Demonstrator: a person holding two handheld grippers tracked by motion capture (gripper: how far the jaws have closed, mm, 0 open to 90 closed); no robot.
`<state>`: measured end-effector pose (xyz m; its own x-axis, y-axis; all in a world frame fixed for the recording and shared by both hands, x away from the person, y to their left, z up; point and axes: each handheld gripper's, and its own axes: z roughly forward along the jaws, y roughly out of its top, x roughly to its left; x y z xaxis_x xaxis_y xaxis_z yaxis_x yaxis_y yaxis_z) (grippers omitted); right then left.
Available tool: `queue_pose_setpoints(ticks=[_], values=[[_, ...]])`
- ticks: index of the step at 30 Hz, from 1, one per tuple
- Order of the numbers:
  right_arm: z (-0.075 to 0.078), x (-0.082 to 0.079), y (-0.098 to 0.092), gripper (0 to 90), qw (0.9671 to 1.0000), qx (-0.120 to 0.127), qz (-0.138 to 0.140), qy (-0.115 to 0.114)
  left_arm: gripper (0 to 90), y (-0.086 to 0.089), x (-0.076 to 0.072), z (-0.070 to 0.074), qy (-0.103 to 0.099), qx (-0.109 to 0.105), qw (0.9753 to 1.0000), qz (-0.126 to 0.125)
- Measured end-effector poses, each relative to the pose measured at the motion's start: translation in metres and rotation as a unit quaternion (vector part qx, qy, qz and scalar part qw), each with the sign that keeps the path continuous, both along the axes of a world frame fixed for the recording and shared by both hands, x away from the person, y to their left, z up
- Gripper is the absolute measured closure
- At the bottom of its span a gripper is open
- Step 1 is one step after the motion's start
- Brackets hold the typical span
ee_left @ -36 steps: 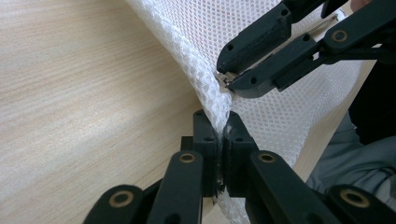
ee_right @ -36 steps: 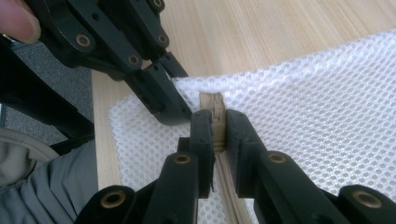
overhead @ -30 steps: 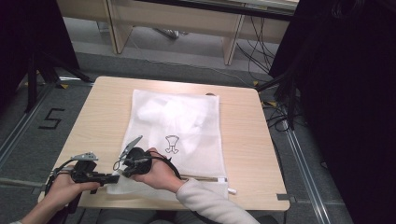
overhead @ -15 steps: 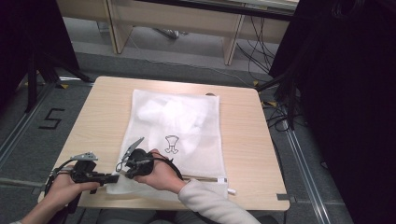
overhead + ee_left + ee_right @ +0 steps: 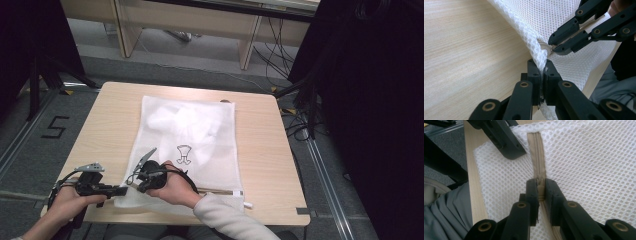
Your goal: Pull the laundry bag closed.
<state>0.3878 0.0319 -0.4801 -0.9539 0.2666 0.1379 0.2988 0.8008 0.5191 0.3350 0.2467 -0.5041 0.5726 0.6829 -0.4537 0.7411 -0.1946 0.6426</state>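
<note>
We see the white mesh bag, holding pale fabric, flat on the counter, our left tool pinching its corner, right tool clamping its zipper.

Most of the table is being covered by the white mesh bag, so bare wood is being left only as wide strips along the left and right sides and a narrow one at the far edge. The near left corner is being crowded by the left gripper and right gripper, both clamped on the bag's near edge, almost touching.
</note>
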Motion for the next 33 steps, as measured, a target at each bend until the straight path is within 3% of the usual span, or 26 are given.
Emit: queue_pose_setpoints(ticks=[33], values=[[-0.002, -0.002, -0.019, 82.4, 0.9996, -0.029, -0.002, 0.0, 85.5, 0.003, 0.0, 0.001, 0.002, -0.006, 0.9999, 0.01]])
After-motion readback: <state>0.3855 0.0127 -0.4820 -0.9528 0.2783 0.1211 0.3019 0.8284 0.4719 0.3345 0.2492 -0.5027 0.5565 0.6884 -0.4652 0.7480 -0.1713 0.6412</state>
